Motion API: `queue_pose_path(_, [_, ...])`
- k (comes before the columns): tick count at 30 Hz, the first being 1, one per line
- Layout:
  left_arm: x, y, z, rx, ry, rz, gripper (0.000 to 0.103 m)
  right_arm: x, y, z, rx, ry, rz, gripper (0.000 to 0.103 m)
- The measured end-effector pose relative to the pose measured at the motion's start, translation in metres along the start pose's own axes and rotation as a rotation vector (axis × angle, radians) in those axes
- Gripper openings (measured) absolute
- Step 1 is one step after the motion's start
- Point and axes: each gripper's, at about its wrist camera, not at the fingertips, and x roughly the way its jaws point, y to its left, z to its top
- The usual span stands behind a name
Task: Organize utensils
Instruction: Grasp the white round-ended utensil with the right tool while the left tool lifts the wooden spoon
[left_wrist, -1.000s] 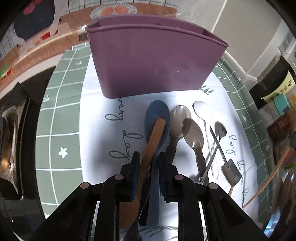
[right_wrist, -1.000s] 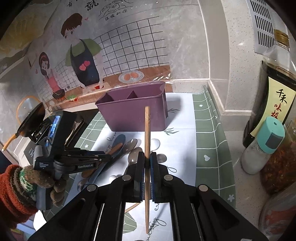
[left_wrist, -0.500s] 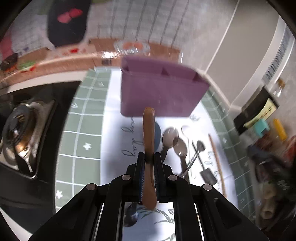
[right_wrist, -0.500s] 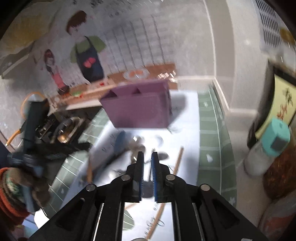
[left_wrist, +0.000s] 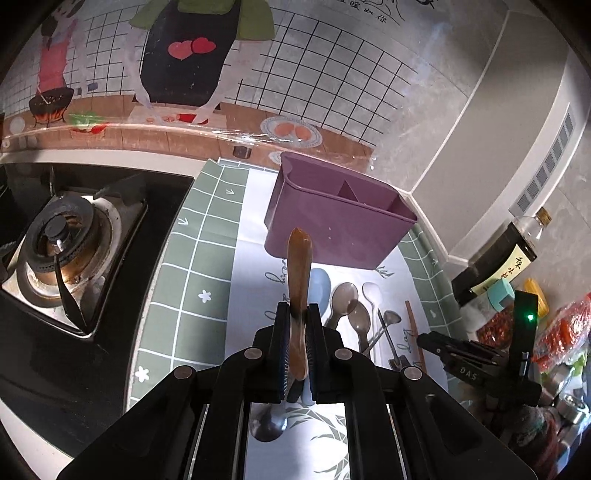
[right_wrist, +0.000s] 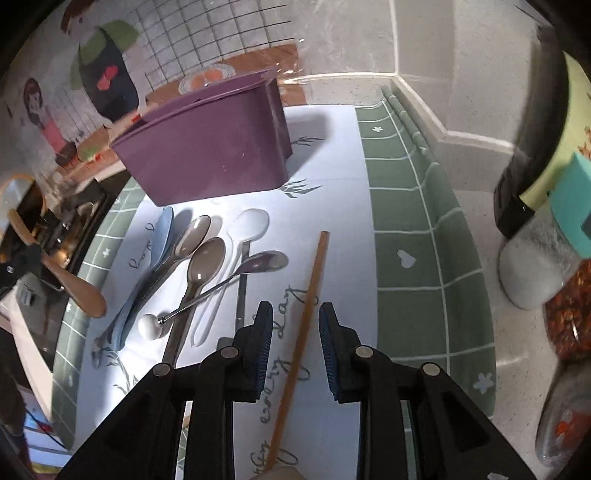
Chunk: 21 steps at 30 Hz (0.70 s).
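Note:
My left gripper (left_wrist: 296, 321) is shut on a wooden spoon (left_wrist: 298, 269) and holds it up above the mat, handle end pointing toward the purple utensil holder (left_wrist: 336, 229). The spoon also shows at the left of the right wrist view (right_wrist: 70, 284). My right gripper (right_wrist: 296, 325) is open and empty, low over a wooden chopstick (right_wrist: 308, 291) that lies on the mat between its fingers. Several spoons (right_wrist: 201, 266) and a blue spatula (right_wrist: 155, 254) lie in front of the holder (right_wrist: 207, 147).
A gas burner (left_wrist: 62, 243) sits to the left of the green checked mat (left_wrist: 192, 280). A dark sauce bottle (left_wrist: 498, 258), a teal-capped shaker (right_wrist: 543, 243) and food packets (left_wrist: 554, 332) stand at the right by the wall.
My left gripper lifted the wooden spoon off the mat and rose. My right gripper let go of the chopstick, which now lies on the mat, and opened wider over it.

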Motion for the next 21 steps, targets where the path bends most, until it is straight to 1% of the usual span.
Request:
queue_pose_path(3, [-0.002,0.001,0.001,0.002,0.003,-0.008,0.009,-0.004,0.024,-0.001,-0.073,0.000,0.080,0.025])
queue_pose_path(4, [-0.002,0.002,0.001,0.002,0.006,-0.010,0.009,-0.007,0.037,-0.004,-0.134,-0.007,0.118,0.025])
queue_pose_path(6, [-0.001,0.002,0.002,0.005,0.009,-0.011,0.009,-0.013,0.063,-0.011,-0.280,-0.030,0.144,0.025])
queue_pose_path(8, [0.000,0.004,0.002,0.001,0.012,-0.012,0.009,-0.015,0.089,-0.020,-0.437,-0.050,0.144,0.025])
queue_pose_path(10, [-0.001,0.007,0.001,-0.007,0.012,-0.015,0.009,-0.011,0.102,-0.024,-0.517,-0.039,0.151,0.025])
queue_pose_path(11, [-0.001,0.008,0.001,-0.011,0.012,-0.015,0.009,-0.007,0.107,-0.026,-0.558,-0.017,0.168,0.025])
queue_pose_path(13, [-0.004,0.012,0.001,-0.019,0.012,-0.016,0.009,0.000,0.113,-0.028,-0.620,0.003,0.163,0.024])
queue_pose_path(17, [-0.007,0.019,0.001,-0.037,0.010,-0.016,0.009,0.008,0.124,-0.036,-0.764,-0.008,0.112,0.024])
queue_pose_path(21, [-0.010,0.027,0.000,-0.056,0.008,-0.014,0.009,0.016,0.129,-0.033,-0.825,0.000,0.111,0.024])
